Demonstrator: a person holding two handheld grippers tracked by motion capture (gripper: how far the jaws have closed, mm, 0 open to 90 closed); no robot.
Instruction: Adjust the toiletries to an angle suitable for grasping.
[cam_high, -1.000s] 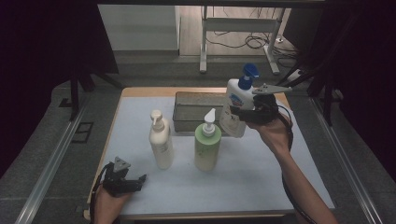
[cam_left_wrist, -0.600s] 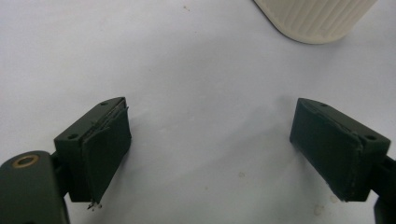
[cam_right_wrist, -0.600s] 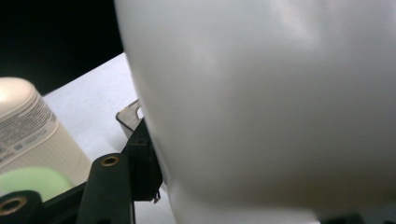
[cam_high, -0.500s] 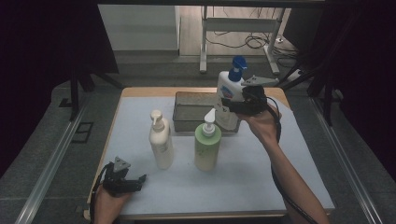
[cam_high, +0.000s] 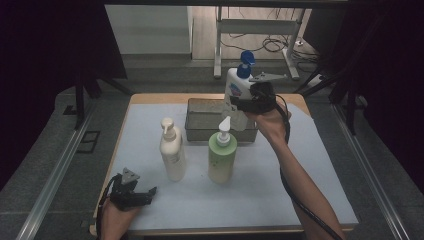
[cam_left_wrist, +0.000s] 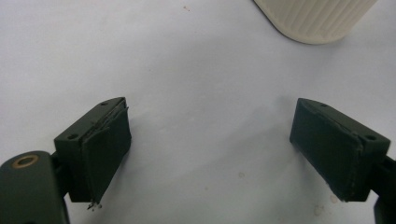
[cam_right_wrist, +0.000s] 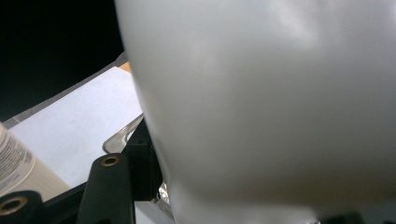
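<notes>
My right gripper (cam_high: 239, 104) is shut on a white pump bottle with a blue cap (cam_high: 236, 89), held upright in the air above the grey metal tray (cam_high: 200, 120) at the back of the mat. In the right gripper view the white bottle (cam_right_wrist: 271, 93) bulges close to the lens, with one black jaw pressed to its left side. A cream pump bottle (cam_high: 171, 151) and a green pump bottle (cam_high: 221, 156) stand on the mat in front of the tray. My left gripper (cam_high: 148, 194) rests open near the front left corner, its fingers (cam_left_wrist: 105, 140) wide apart over bare mat.
The pale blue mat (cam_high: 280, 200) covers a wooden table (cam_high: 150, 98). The base of the cream bottle (cam_left_wrist: 317, 18) lies just ahead of the left jaws. Dark floor and a metal stand (cam_high: 255, 30) lie beyond the table.
My right gripper has carried the white bottle leftward and slightly higher, from right of the tray to above its right end. The left gripper has stayed put.
</notes>
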